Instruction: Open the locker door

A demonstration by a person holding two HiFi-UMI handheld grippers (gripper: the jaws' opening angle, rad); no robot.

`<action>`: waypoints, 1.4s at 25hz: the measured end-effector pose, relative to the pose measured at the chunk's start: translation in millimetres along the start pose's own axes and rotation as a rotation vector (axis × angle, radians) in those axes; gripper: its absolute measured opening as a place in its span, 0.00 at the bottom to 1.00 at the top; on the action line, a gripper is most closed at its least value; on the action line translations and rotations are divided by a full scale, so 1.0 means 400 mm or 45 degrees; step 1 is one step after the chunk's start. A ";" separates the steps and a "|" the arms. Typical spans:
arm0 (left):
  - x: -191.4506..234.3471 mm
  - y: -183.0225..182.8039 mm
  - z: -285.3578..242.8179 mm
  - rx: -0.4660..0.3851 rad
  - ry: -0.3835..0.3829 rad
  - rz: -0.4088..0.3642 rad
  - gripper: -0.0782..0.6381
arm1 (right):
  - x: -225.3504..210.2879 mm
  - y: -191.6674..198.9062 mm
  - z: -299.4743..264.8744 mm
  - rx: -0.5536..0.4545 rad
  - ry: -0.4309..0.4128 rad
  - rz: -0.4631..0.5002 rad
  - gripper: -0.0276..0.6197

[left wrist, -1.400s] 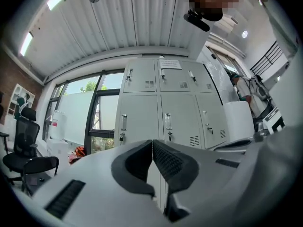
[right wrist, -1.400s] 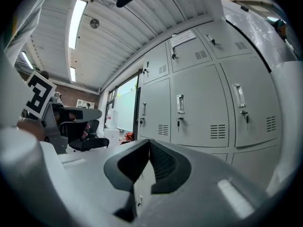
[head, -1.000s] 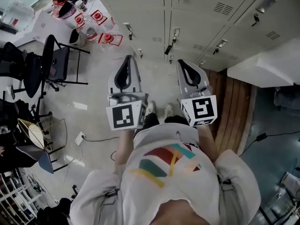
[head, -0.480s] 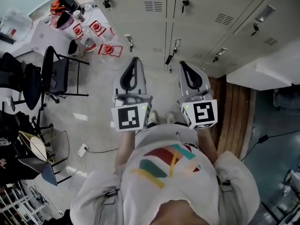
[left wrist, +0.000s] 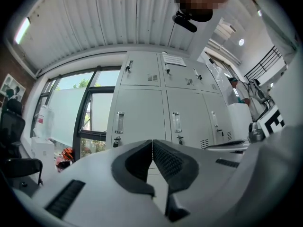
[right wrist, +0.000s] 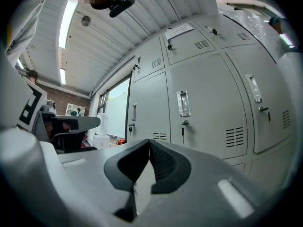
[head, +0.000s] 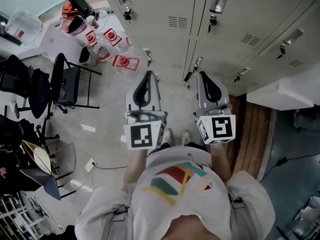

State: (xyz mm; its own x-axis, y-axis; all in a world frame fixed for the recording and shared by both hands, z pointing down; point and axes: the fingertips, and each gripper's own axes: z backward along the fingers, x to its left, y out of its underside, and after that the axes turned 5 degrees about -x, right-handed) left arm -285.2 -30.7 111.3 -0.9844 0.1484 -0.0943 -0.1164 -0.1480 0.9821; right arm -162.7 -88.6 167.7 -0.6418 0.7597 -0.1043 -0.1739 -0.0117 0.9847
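1. Lockers: a pale grey bank with an upper and a lower row, filling the top of the head view. Every locker door in sight lies flush and closed. The bank stands ahead of both grippers, apart from them.
2. Floor: pale and glossy, between the person and the lockers.
3. Person: seen from above in a white shirt with a coloured print, facing the lockers, with both shoes just short of the bank.
4. Wooden strip: brown boards running along the person's right side.
5. Chair: black frame, well off to the person's left, near a clutter of red-and-white packages.
6. Left gripper: held level and pointed at the lockers. The black ribbed pads are pressed together with nothing between them. It touches no door.
7. Right gripper: beside the left and likewise level. The pads meet tip to tip and it is empty. It is aimed near a door seam and short of contact.
8. Marker cubes: one at the rear of each gripper.
9. Recessed handle: upright, on the door ahead of the right gripper.
10. Key: hanging in the lock just below that handle.
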 end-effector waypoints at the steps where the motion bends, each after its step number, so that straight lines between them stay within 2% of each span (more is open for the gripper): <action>1: 0.011 0.001 0.001 0.004 -0.015 -0.003 0.13 | 0.003 0.002 -0.013 -0.001 0.000 -0.015 0.05; 4: 0.046 0.015 -0.003 0.024 -0.036 -0.007 0.13 | 0.023 0.013 -0.053 0.008 -0.027 -0.050 0.05; 7: 0.088 0.059 -0.007 0.064 -0.069 0.037 0.13 | 0.043 0.031 -0.096 0.022 -0.070 -0.054 0.05; 10: 0.143 0.141 -0.025 0.098 -0.090 0.027 0.13 | 0.057 0.071 -0.138 -0.010 -0.093 -0.053 0.05; 12: 0.174 0.228 -0.032 0.105 -0.110 0.033 0.13 | 0.066 0.139 -0.160 -0.022 -0.111 -0.056 0.05; 17: 0.240 0.544 0.030 0.158 -0.198 0.038 0.13 | 0.118 0.441 -0.182 -0.010 -0.180 -0.079 0.05; 22: 0.295 0.961 0.105 0.186 -0.276 0.007 0.13 | 0.141 0.843 -0.197 -0.016 -0.217 -0.024 0.05; 24: 0.282 1.045 0.108 0.177 -0.294 0.006 0.13 | 0.116 0.925 -0.199 -0.032 -0.230 -0.021 0.05; 25: 0.239 1.025 0.089 0.158 -0.295 0.024 0.13 | 0.074 0.898 -0.184 -0.041 -0.234 -0.010 0.05; 26: 0.163 0.954 0.054 0.125 -0.292 0.058 0.13 | 0.005 0.814 -0.153 -0.050 -0.231 0.015 0.05; 29: -0.162 0.621 -0.100 0.015 -0.240 0.188 0.13 | -0.290 0.436 -0.017 -0.058 -0.173 0.117 0.05; 30: -0.243 0.578 -0.137 0.014 -0.204 0.205 0.13 | -0.367 0.379 0.008 -0.053 -0.154 0.138 0.05; 31: -0.293 0.586 -0.162 0.024 -0.169 0.205 0.13 | -0.418 0.378 0.016 -0.048 -0.142 0.148 0.05; 32: -0.314 0.627 -0.178 0.033 -0.146 0.193 0.13 | -0.447 0.419 0.012 -0.047 -0.139 0.148 0.05; 35: -0.297 0.781 -0.187 0.018 -0.155 0.130 0.13 | -0.458 0.589 -0.019 -0.065 -0.171 0.092 0.05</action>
State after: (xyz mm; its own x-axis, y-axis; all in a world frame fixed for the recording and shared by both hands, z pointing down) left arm -214.4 -167.8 417.2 -0.9677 0.2506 0.0260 -0.0135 -0.1547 0.9879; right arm -91.7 -235.6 417.8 -0.5492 0.8356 -0.0108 -0.1709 -0.0997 0.9802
